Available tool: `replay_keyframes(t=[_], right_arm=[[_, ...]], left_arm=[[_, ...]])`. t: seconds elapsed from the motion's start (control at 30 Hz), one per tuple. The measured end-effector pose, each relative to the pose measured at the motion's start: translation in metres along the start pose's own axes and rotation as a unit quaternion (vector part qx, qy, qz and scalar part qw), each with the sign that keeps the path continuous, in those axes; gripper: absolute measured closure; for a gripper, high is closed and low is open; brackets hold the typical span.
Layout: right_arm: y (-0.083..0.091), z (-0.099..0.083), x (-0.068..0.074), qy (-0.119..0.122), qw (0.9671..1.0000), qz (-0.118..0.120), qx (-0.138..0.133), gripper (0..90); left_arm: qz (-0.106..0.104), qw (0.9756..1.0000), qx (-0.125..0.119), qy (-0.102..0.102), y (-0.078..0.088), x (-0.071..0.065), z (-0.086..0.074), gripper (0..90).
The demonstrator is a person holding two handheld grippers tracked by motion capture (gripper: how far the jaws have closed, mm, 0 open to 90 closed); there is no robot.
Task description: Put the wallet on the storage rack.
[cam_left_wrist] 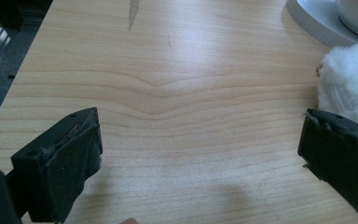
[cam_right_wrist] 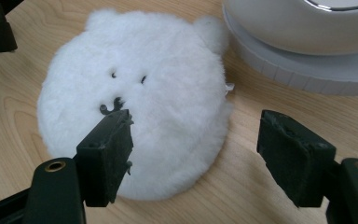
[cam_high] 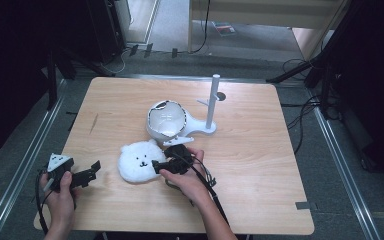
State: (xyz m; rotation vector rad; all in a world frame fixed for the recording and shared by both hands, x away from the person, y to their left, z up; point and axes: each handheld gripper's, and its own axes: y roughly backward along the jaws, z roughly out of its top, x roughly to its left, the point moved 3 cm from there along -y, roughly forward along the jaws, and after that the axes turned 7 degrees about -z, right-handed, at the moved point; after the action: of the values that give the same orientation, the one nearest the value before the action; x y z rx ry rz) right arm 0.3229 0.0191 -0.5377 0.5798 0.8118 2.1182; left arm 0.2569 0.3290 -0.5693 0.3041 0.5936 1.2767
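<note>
White fluffy bear-face cushion (cam_high: 139,161) lies flat on the wooden table (cam_high: 260,165), just in front of the white bowl-shaped unit (cam_high: 166,120) on its flat base, whose thin upright post (cam_high: 212,100) rises to the right. In the high view the right gripper (cam_high: 156,165) sits at the cushion's right edge, held by a hand (cam_high: 187,177) coming in from the bottom. In the right gripper view (cam_right_wrist: 196,140) its jaws stand apart: one pad (cam_right_wrist: 109,154) lies over the lower part of the cushion (cam_right_wrist: 135,93), just below the stitched nose and mouth, while the other pad (cam_right_wrist: 291,154) hangs over bare wood to the side, clear of the fur. About half of the cushion's lower edge falls between the two pads, with nothing pinched; whether the near pad presses into the fur or only hovers above it cannot be told.

Left gripper (cam_high: 96,169) rests near the table's left front edge, a short way from the cushion. In its own view (cam_left_wrist: 200,140) the jaws are spread wide over bare wood with nothing between them, and a bit of the cushion's fur (cam_left_wrist: 349,79) shows just beyond one pad
</note>
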Motion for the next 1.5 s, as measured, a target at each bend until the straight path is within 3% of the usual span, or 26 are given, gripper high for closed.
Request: replay_keyframes(t=[0.23,0.7,0.97,1.2,1.27,1.5], right_arm=[[-0.011,0.002,0.004,0.003,0.9998,0.004,0.021,27.1],[-0.029,0.000,0.007,0.003,0.9994,0.005,0.035,35.5],[-0.031,-0.004,0.012,0.033,0.9992,0.005,0.020,48.6],[-0.031,-0.004,0.014,0.021,0.9994,0.016,0.022,66.5],[-0.030,-0.004,0.016,0.022,0.9995,0.005,0.020,75.1],[-0.026,-0.002,0.023,0.051,0.9985,-0.014,0.011,79.8]], left_arm=[[0.000,1.0000,0.000,0.000,0.000,0.000,0.000,0.4],[0.000,1.0000,0.000,0.000,0.000,0.000,0.000,0.4],[0.001,1.0000,0.000,0.000,0.000,0.000,0.000,0.4],[0.002,1.0000,0.001,0.000,0.000,0.000,0.000,0.4],[0.002,1.0000,0.001,0.000,0.000,0.000,0.000,0.4],[0.001,1.0000,0.000,0.001,0.000,0.000,0.000,0.4]])
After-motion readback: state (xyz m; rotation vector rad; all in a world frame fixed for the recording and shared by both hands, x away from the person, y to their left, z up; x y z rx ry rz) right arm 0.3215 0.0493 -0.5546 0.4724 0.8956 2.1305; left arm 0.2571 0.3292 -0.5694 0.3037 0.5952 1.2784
